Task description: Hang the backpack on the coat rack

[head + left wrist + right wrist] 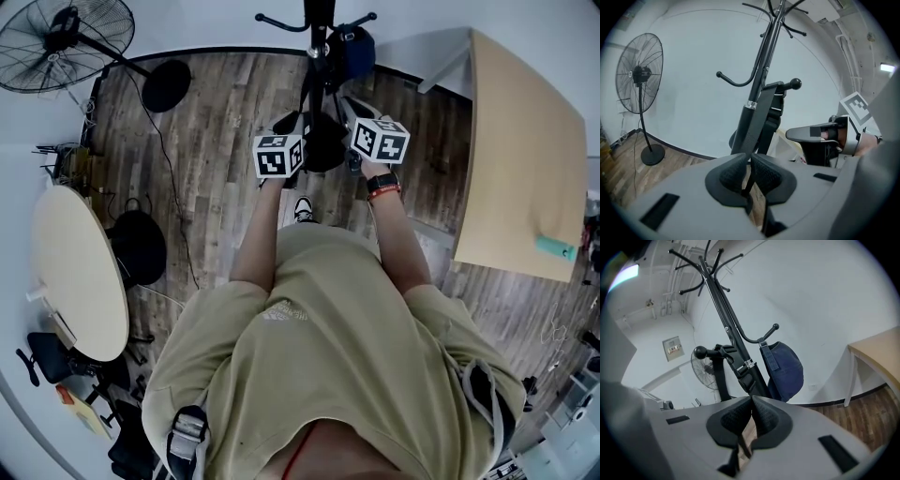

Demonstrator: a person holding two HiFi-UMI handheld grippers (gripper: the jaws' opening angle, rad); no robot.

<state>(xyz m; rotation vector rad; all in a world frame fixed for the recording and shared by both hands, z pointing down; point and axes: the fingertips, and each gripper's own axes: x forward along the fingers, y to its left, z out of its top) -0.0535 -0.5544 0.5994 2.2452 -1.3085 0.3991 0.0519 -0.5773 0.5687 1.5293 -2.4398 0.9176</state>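
The black coat rack [319, 28] stands straight ahead, its pole [761, 70] rising between both grippers. The black backpack [323, 141] hangs low against the pole. One of its straps [759, 117] runs up to a ball-tipped hook [796, 84]. My left gripper [750, 161] is shut on that strap, left of the pole [289, 124]. My right gripper [752, 404] is shut on a black buckled strap [746, 369] that lies over the same kind of hook [700, 351]. In the head view the right gripper [352, 114] is right of the pole. Most of the backpack's body is hidden by the grippers.
A dark blue bag [785, 369] hangs from another hook [356, 47]. A standing fan [61, 42] is at the far left, with a cable across the wood floor. A round table [80, 272] is at my left and a wooden table [525, 159] at my right.
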